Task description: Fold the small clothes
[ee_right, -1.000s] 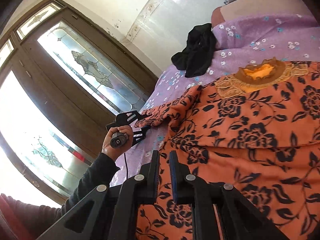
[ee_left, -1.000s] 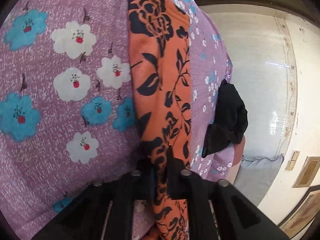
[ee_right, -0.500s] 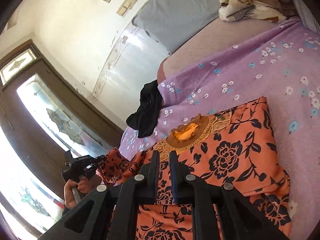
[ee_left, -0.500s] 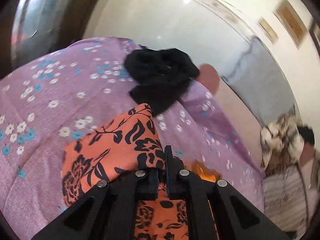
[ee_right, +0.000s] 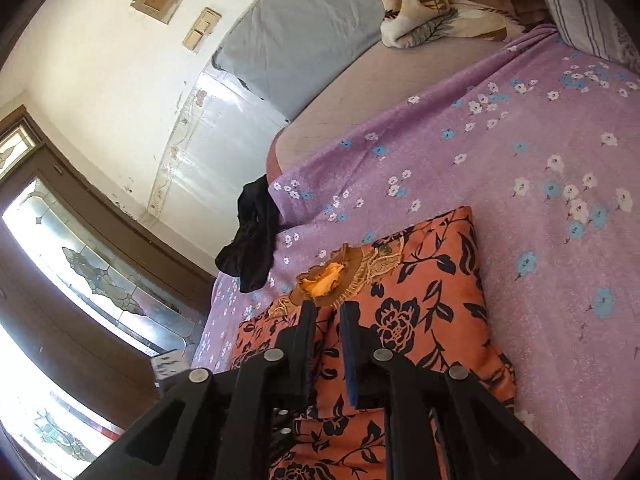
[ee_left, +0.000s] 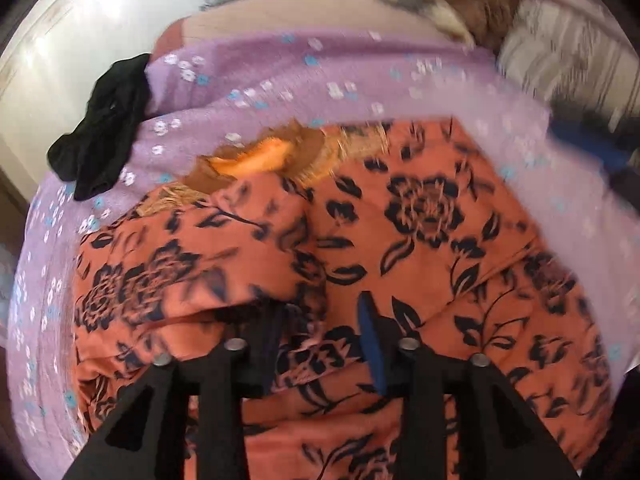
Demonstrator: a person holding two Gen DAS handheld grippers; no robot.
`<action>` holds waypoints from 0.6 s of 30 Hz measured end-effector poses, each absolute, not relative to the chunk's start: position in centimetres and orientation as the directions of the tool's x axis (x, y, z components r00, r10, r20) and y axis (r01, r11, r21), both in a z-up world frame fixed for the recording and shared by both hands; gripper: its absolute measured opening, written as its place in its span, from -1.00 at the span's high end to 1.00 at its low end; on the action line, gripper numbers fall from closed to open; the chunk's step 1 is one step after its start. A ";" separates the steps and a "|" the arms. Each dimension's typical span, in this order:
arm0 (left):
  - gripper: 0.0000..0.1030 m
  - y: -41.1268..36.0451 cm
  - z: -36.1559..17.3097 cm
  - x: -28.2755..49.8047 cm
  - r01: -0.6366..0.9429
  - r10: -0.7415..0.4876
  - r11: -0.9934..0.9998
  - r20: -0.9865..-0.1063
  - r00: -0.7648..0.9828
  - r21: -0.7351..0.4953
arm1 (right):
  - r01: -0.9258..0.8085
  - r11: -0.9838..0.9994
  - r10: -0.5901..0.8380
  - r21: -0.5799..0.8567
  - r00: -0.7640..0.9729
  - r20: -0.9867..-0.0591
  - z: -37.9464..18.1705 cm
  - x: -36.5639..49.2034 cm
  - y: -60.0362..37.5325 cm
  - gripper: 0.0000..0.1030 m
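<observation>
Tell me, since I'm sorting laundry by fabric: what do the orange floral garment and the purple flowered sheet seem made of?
Orange garment with black flowers: likely thin woven cloth, matte, creasing softly, with embroidered brown neckline.
Purple flowered bed sheet: probably printed cotton-like fabric, speckled and dull; the exact fibre can't be told.

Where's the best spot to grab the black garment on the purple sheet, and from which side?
Pinch the black garment at the bunched top that lies on the purple sheet, coming from the bed side. Its lower part hangs over the bed's edge, so a grip up there should lift the whole heap.
</observation>
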State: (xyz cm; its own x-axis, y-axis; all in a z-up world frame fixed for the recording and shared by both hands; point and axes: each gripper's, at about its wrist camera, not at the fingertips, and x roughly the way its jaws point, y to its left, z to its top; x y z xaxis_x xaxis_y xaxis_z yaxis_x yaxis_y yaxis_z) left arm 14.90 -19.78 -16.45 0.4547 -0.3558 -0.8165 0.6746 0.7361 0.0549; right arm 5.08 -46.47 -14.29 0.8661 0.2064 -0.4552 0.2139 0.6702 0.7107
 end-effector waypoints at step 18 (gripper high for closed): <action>-0.24 -1.7 -19.5 25.4 0.005 0.147 0.985 -0.864 0.482 0.171 | -0.154 0.980 0.200 0.129 0.684 -0.702 -12.8 16.3 -24.0 -0.43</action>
State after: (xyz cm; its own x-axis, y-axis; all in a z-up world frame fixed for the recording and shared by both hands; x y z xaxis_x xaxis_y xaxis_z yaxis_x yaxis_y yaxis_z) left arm 25.38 -1.69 -19.50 0.4815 0.1472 -0.8640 0.0049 0.9853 0.1707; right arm 16.30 -23.99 -12.83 0.6840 0.1997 -0.7016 -0.1541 0.9797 0.1286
